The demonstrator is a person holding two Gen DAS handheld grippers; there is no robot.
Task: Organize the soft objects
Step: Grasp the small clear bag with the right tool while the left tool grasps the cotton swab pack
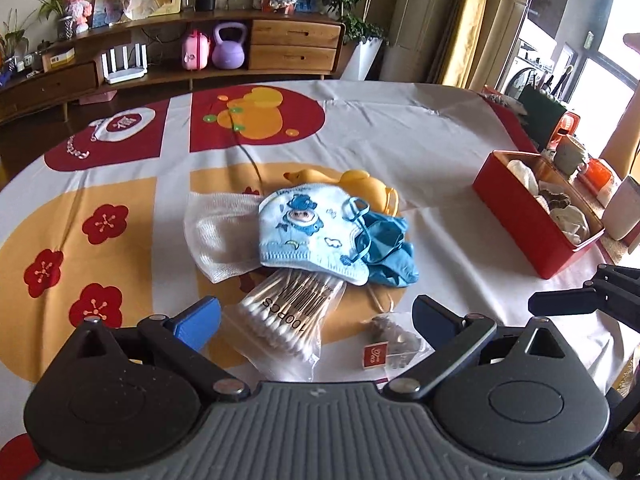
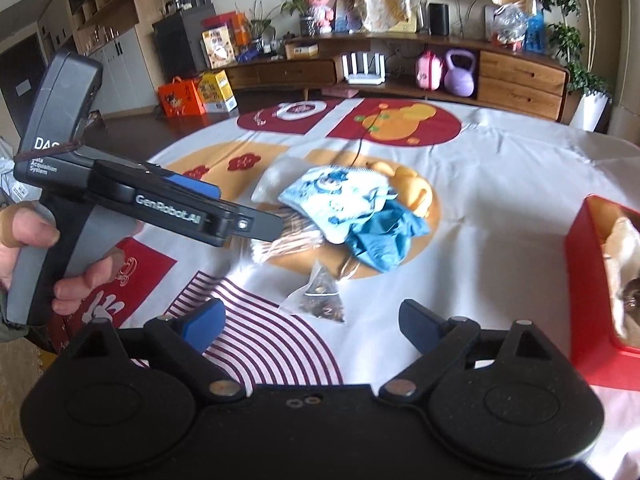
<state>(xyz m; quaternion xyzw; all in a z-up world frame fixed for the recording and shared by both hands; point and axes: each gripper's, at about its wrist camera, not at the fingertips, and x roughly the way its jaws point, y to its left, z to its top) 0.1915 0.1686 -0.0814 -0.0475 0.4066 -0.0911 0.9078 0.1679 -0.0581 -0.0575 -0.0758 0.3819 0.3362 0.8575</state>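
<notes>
A pile lies mid-table: a white gauze cloth (image 1: 216, 232), a light blue cartoon-print mask (image 1: 308, 232), a crumpled blue cloth (image 1: 394, 252) and a yellow rubber duck (image 1: 360, 184) behind them. A bag of cotton swabs (image 1: 288, 316) pokes out from under the mask, just ahead of my open left gripper (image 1: 316, 322). In the right wrist view the mask (image 2: 340, 196) and blue cloth (image 2: 384, 240) lie beyond a pyramid tea bag (image 2: 324, 300). My right gripper (image 2: 314, 322) hangs open above the cloth, short of the tea bag, nothing pressed between its pads.
A red box (image 1: 520, 216) holding several pale crumpled things stands at the right of the table. A tagged tea bag (image 1: 388, 340) lies near my left gripper. A hand (image 2: 28, 240) holds the left gripper's handle. A wooden sideboard (image 1: 296, 46) runs along the far wall.
</notes>
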